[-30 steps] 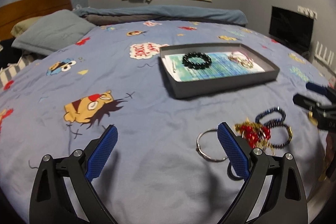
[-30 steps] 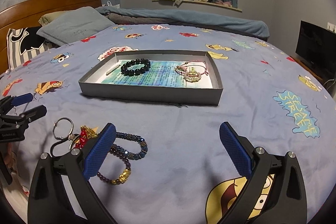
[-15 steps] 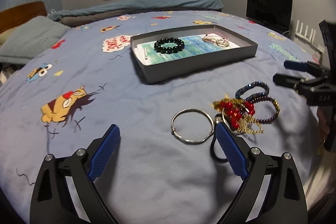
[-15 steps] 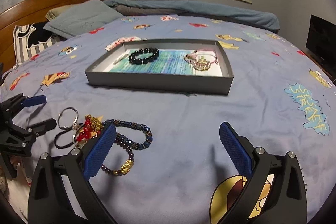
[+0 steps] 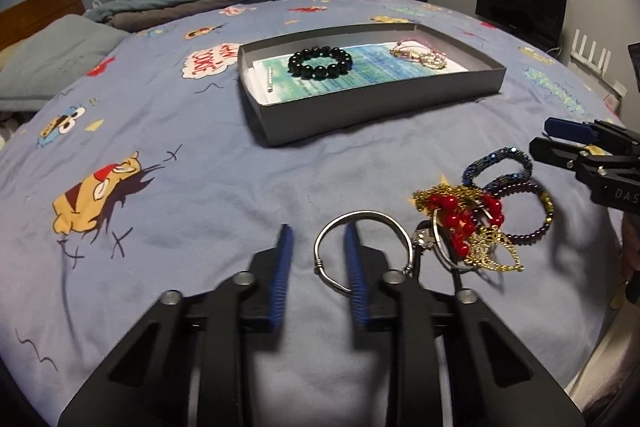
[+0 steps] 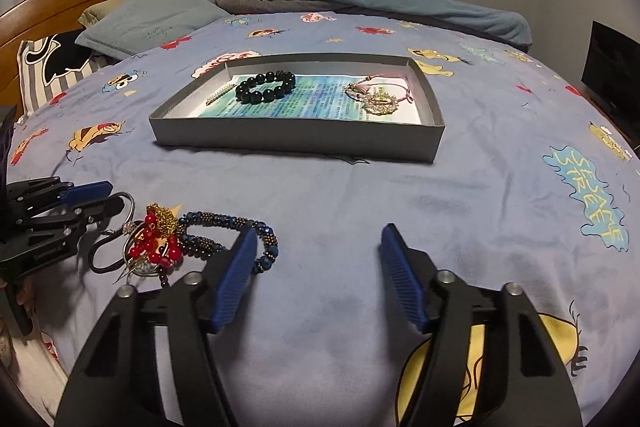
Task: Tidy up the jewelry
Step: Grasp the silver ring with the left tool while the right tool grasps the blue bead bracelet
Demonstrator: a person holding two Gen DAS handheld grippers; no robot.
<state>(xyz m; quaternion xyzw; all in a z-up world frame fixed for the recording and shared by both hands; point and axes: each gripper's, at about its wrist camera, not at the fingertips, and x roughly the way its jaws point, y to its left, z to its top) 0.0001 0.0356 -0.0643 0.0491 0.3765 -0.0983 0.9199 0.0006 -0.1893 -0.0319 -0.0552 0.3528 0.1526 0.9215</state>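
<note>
- Left gripper [image 5: 316,247] is partly closed, its right finger inside the silver bangle [image 5: 362,251] and its left finger outside; nothing is clamped.
- Right gripper [image 6: 318,251] gapes wide and holds nothing; its left finger hides part of the blue beaded bracelet [image 6: 224,227].
- Red-bead-and-gold tangle [image 5: 466,223] touches the bangle.
- Grey tray [image 5: 360,107] beyond holds a black bead bracelet [image 5: 320,63].
</note>
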